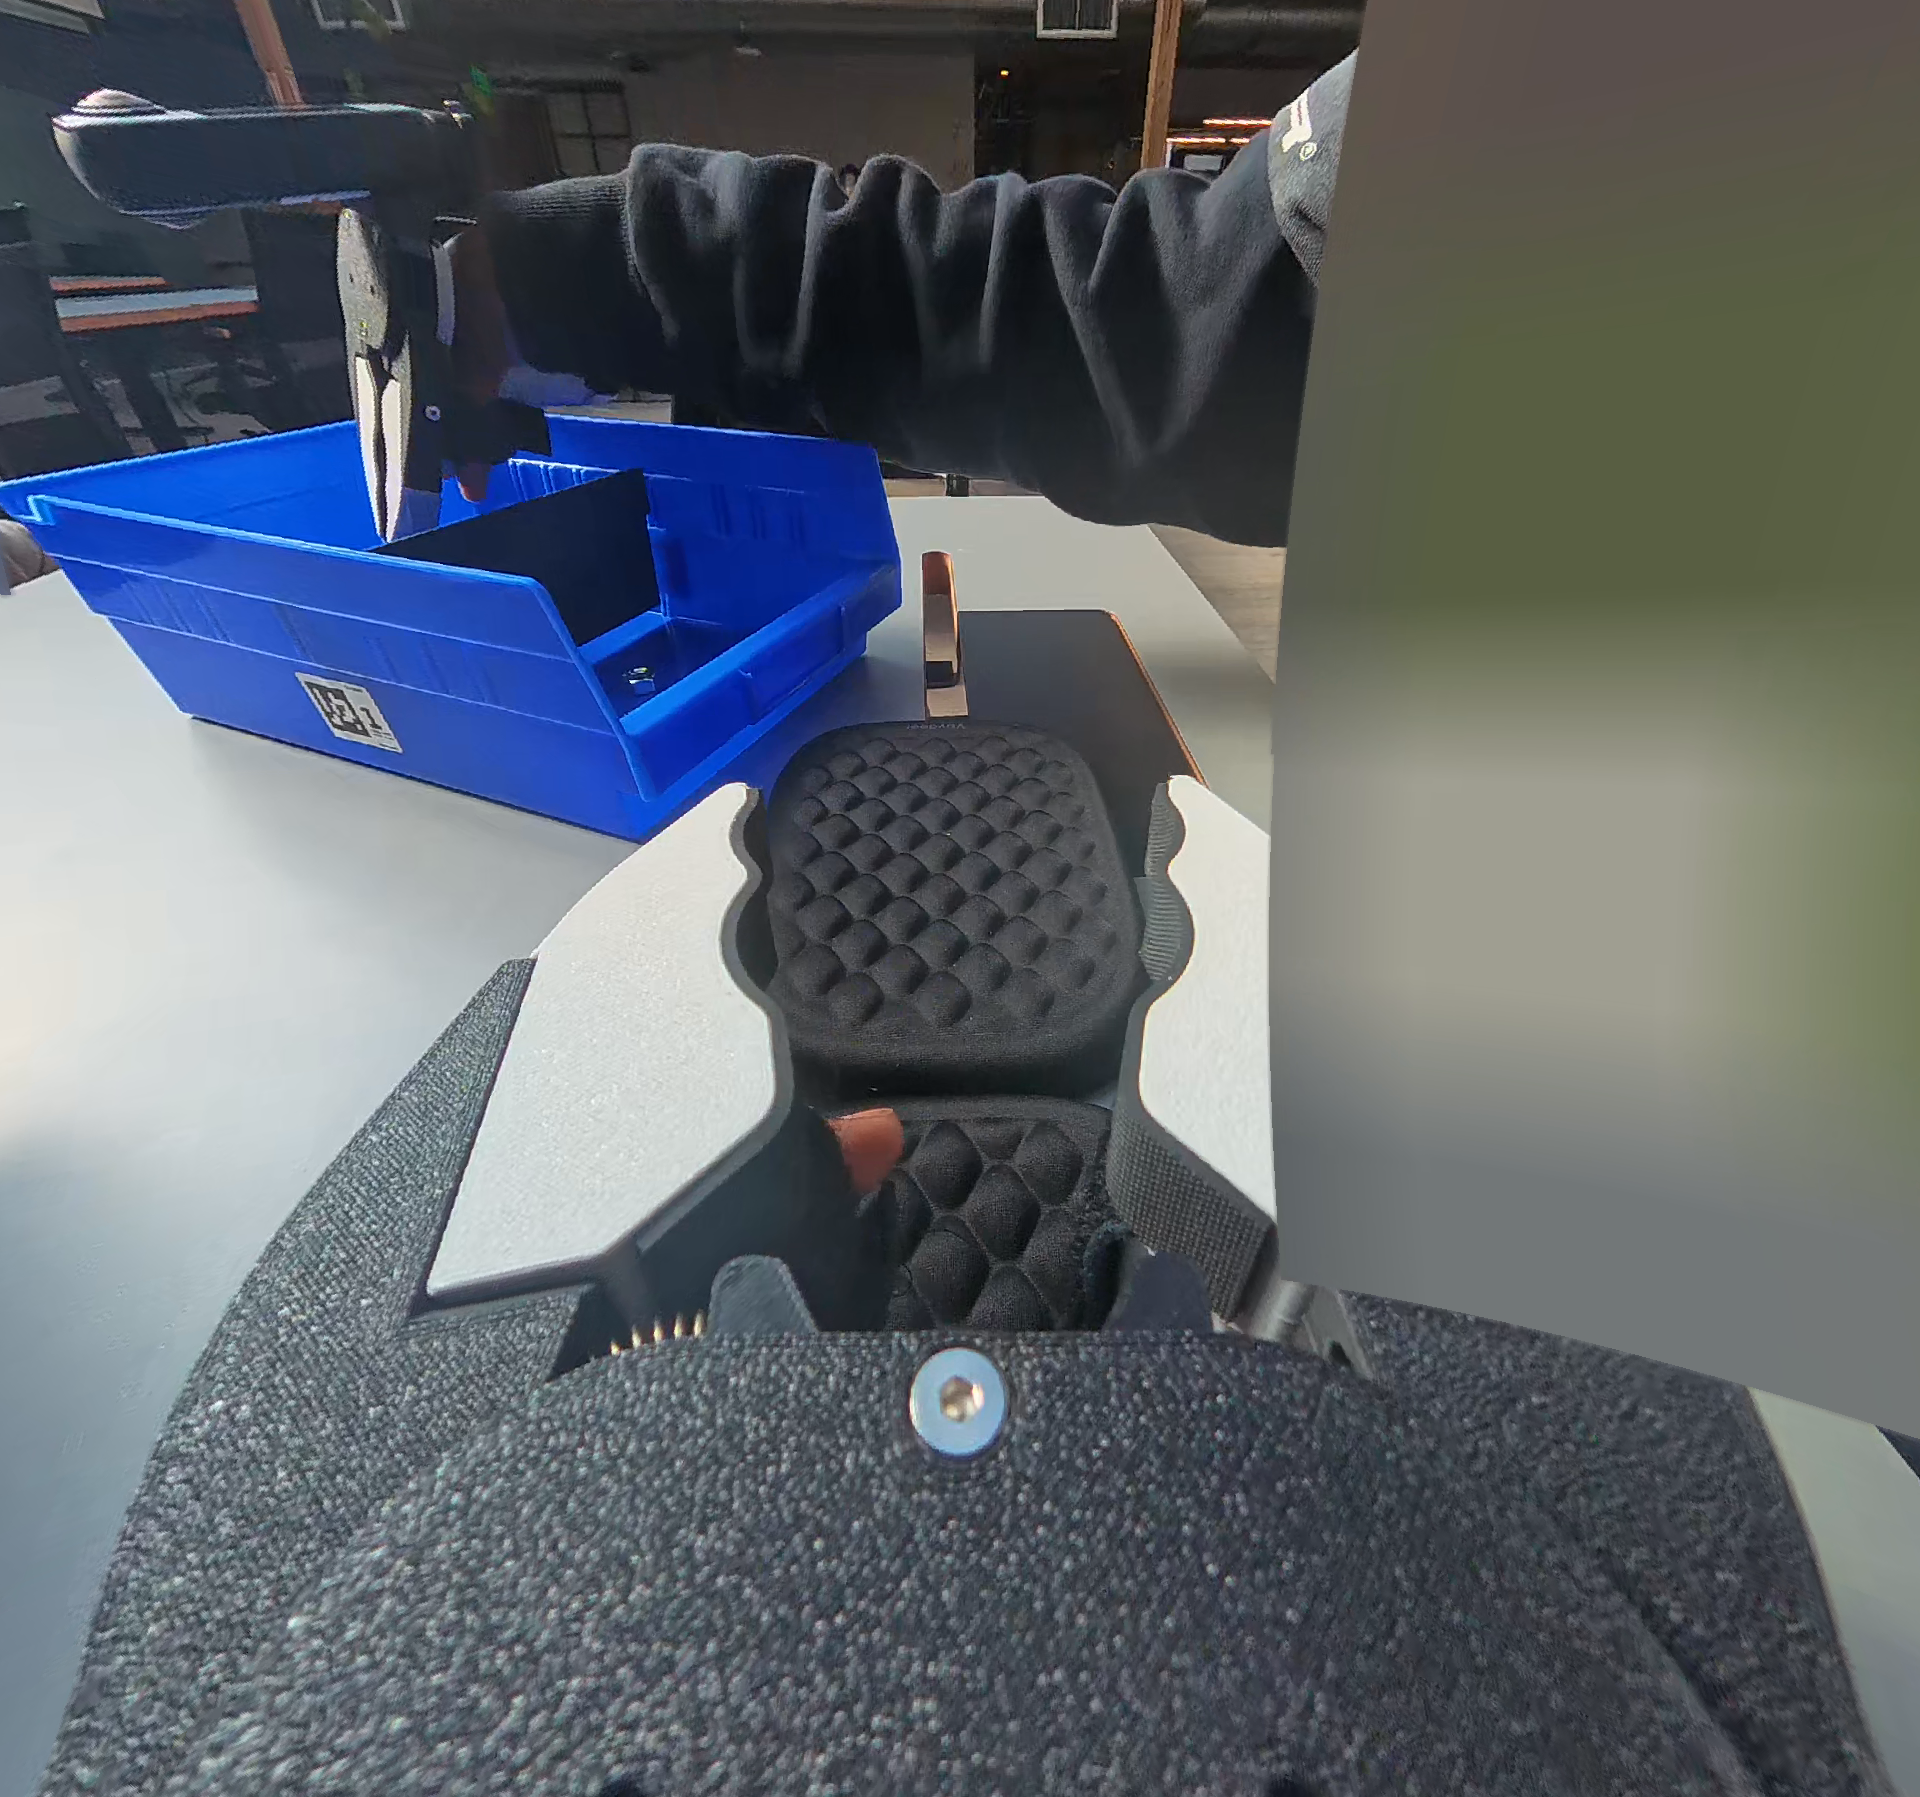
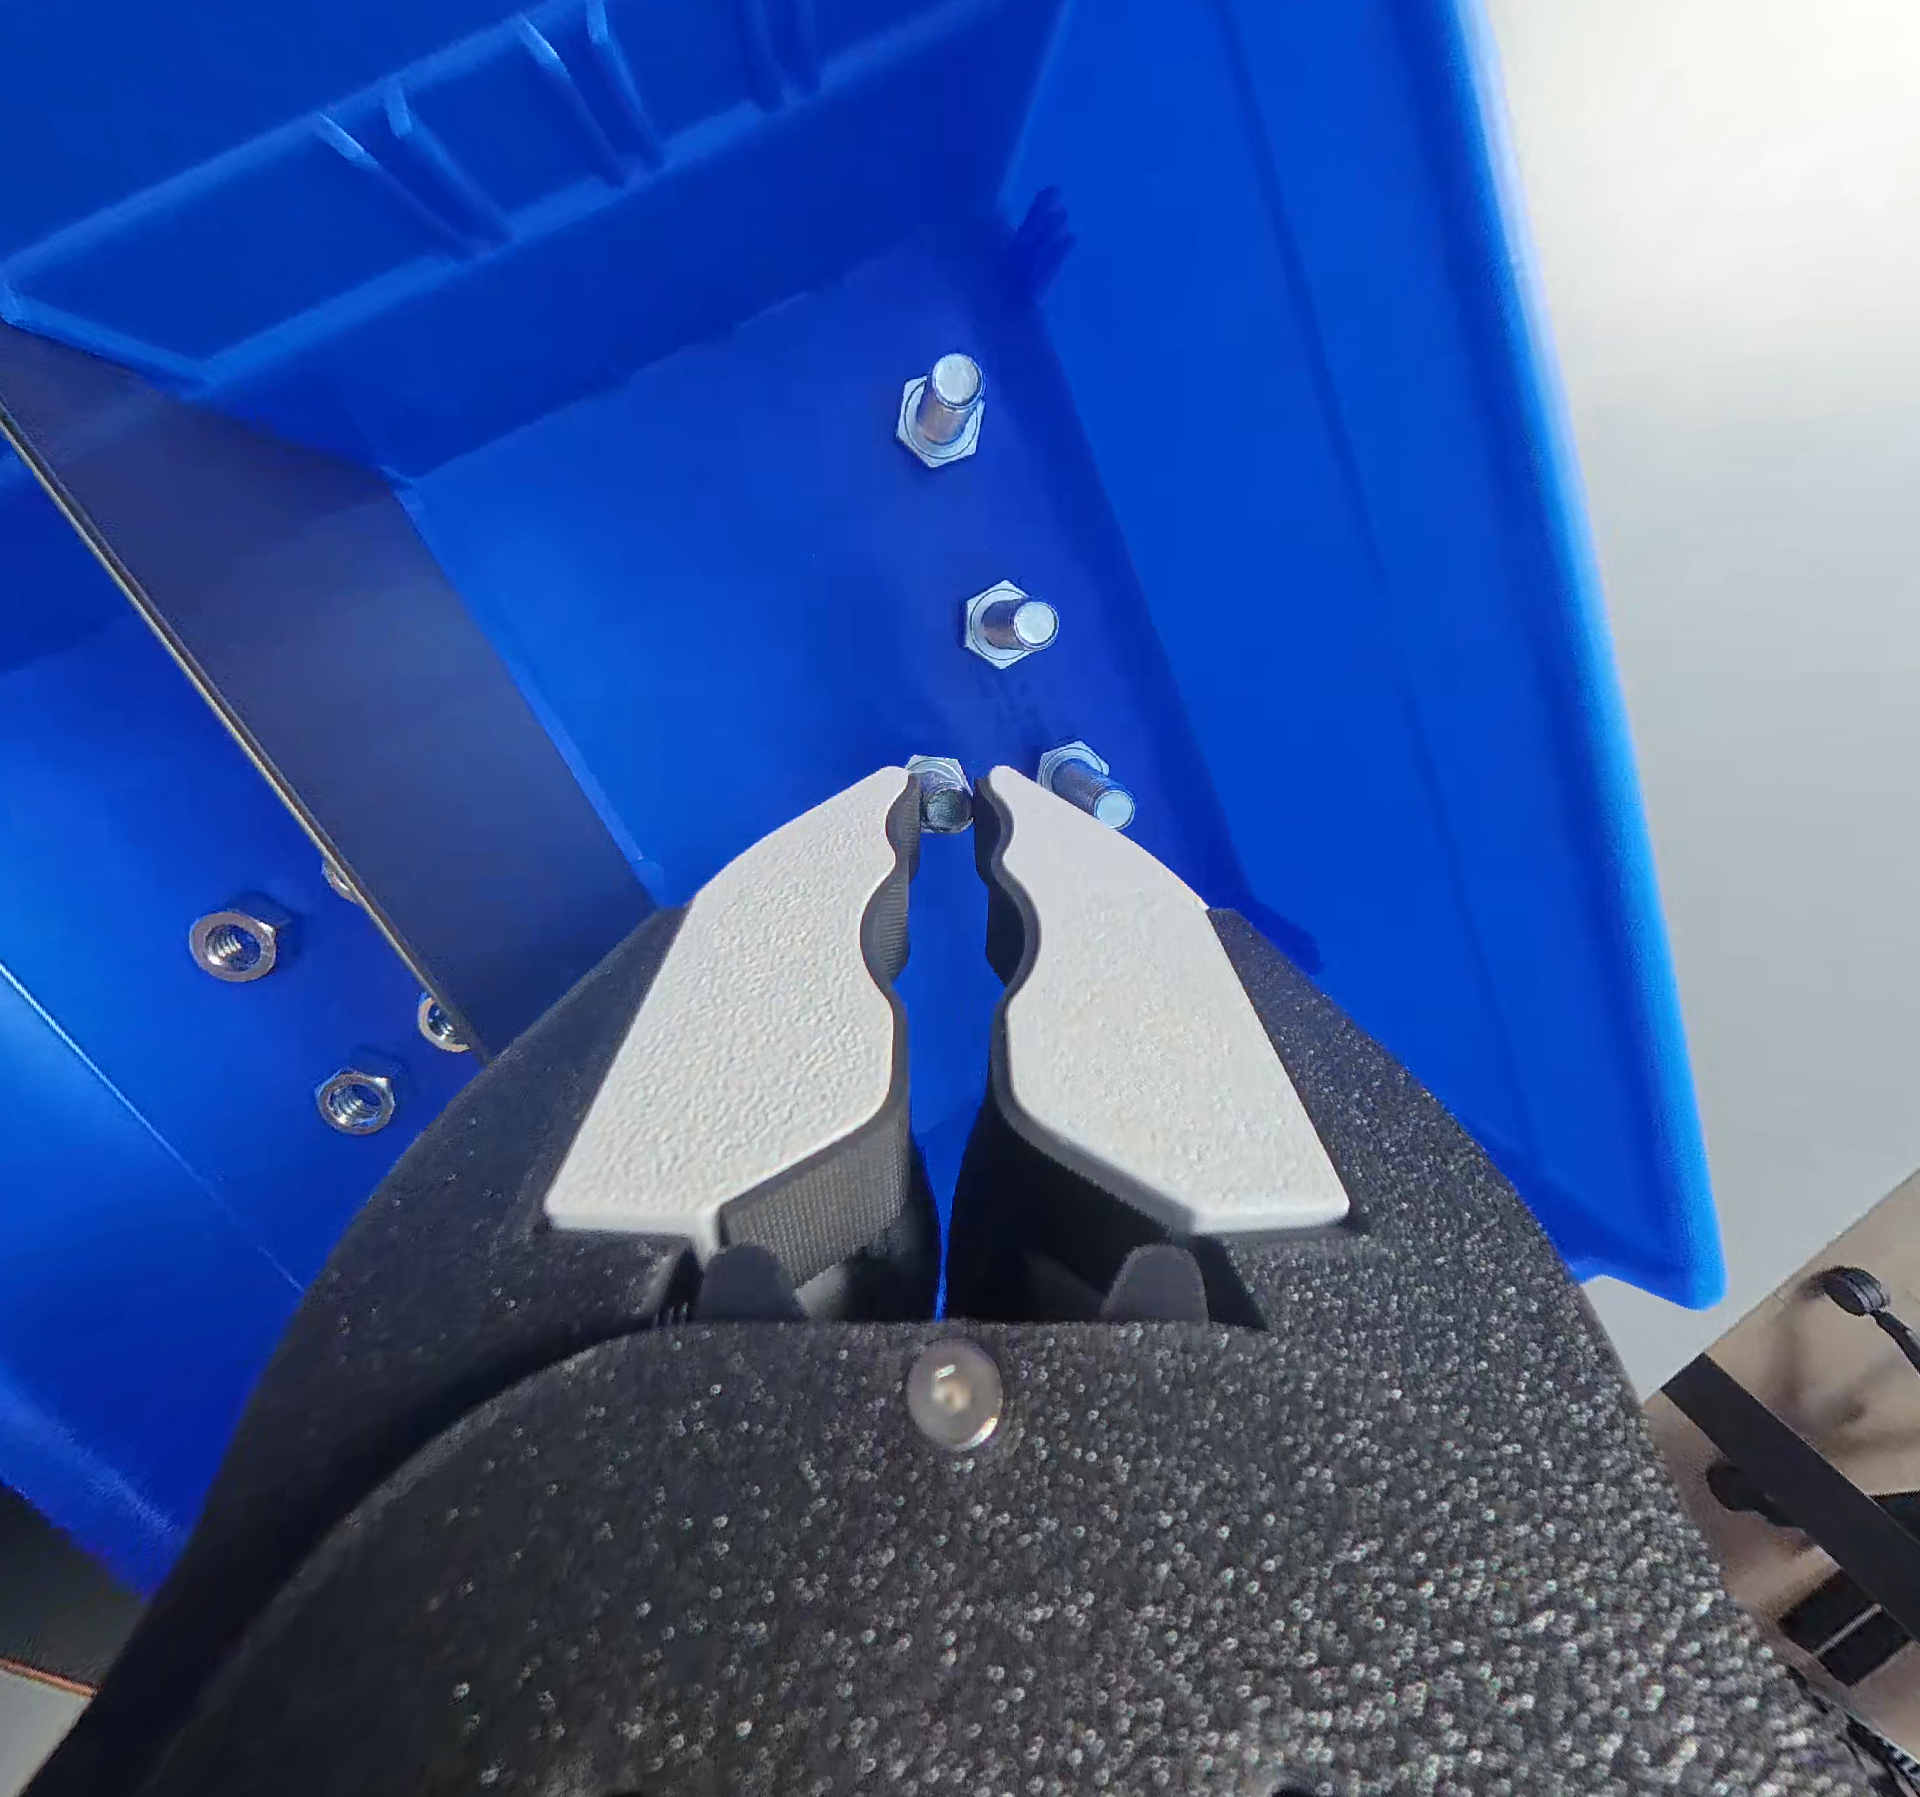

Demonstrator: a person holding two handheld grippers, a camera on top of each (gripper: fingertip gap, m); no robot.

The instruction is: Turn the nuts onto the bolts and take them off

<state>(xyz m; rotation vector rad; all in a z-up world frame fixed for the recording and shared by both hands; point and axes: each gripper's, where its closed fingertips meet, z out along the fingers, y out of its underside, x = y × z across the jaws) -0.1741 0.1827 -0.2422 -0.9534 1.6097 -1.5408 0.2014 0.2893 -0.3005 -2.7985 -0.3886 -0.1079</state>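
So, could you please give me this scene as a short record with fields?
Container: blue bin with a black divider
Bolts: four standing in one compartment, e.g. bolt
Loose nuts: across the divider, e.g. nut
Right tool: fingers closed around a bolt
Left tool: open, empty, over a black padded cushion
Surface: grey table

We see bright, soft daylight in both views, with pale sheen on the table (image 1: 239, 916) and gloss on the blue bin (image 2: 1299, 500); wide-angle bending curves the edges, and one smeared patch covers the left view's right side
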